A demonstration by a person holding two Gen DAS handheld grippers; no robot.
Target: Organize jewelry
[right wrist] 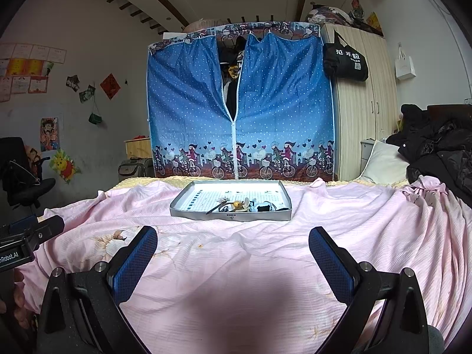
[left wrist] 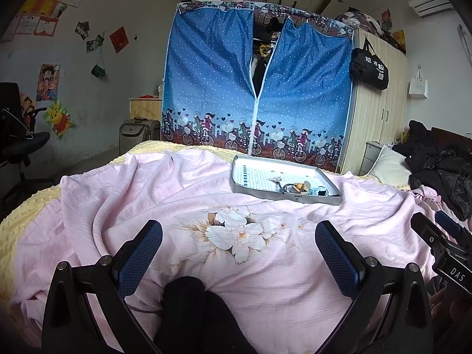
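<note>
- Left gripper [left wrist: 239, 253]: black frame with blue textured finger pads; jaws spread wide, nothing between them. It hangs above the pink quilted bedspread with a printed white flower [left wrist: 177, 194], with the flower print directly ahead between the fingers.
- Right gripper [right wrist: 233, 258]: same build; jaws likewise spread wide and empty, held over a plain stretch of the same bedspread [right wrist: 354, 212].
- Each gripper shows at the edge of the other's view: the right unit at the right margin of the left wrist view, the left unit at the left margin of the right wrist view. They are side by side and apart.
- Shallow grey rectangular tray with a white grid-printed floor [right wrist: 180, 203]: lies flat on the bedspread, well ahead of both grippers, towards the far end of the bed.
- Small pile of jewelry pieces [right wrist: 244, 205]: gathered inside the tray along its near edge, right of centre. An amber-coloured piece and some dark and silvery items can be made out; individual pieces are too small to identify. In the left wrist view the same pile [left wrist: 301, 188] sits near the tray's [left wrist: 236, 177] near-right corner.
- Blue polka-dot fabric wardrobe with a bicycle-print border [right wrist: 280, 103]: stands beyond the foot of the bed, zip partly open.
- Black clothing heap [right wrist: 439, 150]: on the bed at the right.
</note>
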